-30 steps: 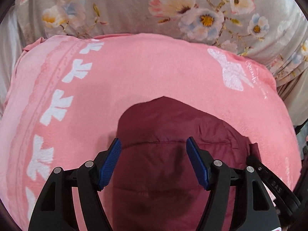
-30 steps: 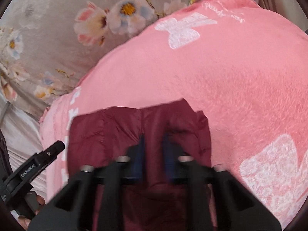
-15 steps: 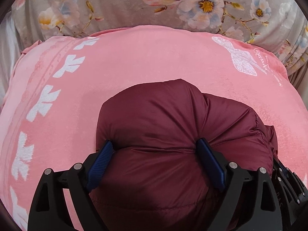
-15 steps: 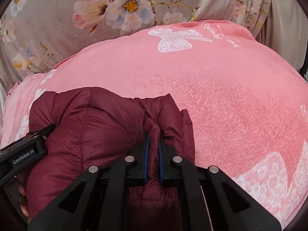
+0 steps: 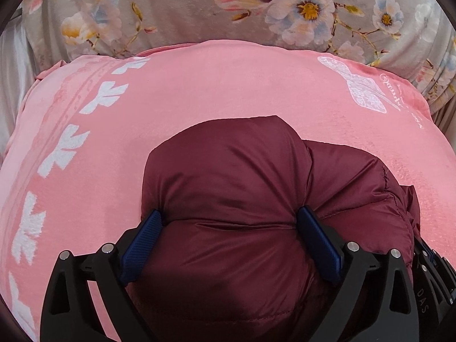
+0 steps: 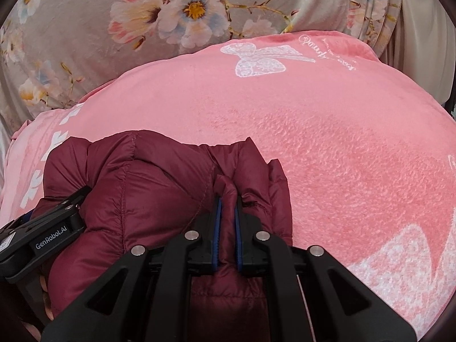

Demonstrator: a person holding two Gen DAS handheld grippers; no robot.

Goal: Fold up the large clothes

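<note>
Nearest us, our right gripper (image 6: 227,216) has its jaws clenched on a thin ridge of the maroon puffer jacket (image 6: 142,199), which lies bundled on the pink blanket (image 6: 327,142). Beside it our left gripper (image 5: 229,239) straddles a fat quilted bulge of the jacket (image 5: 228,176), its jaws opening and already about as wide as they go; the blue pads (image 5: 142,236) touch the bulge's sides but we judge they no longer squeeze it. To do this step well, we should lay the fold flat and press the trapped air out before the right side releases, or the padding may spring back. Beyond the jacket the blanket lies bare, so nothing blocks us. Farthest off is the flowered sheet (image 5: 199,8).
</note>
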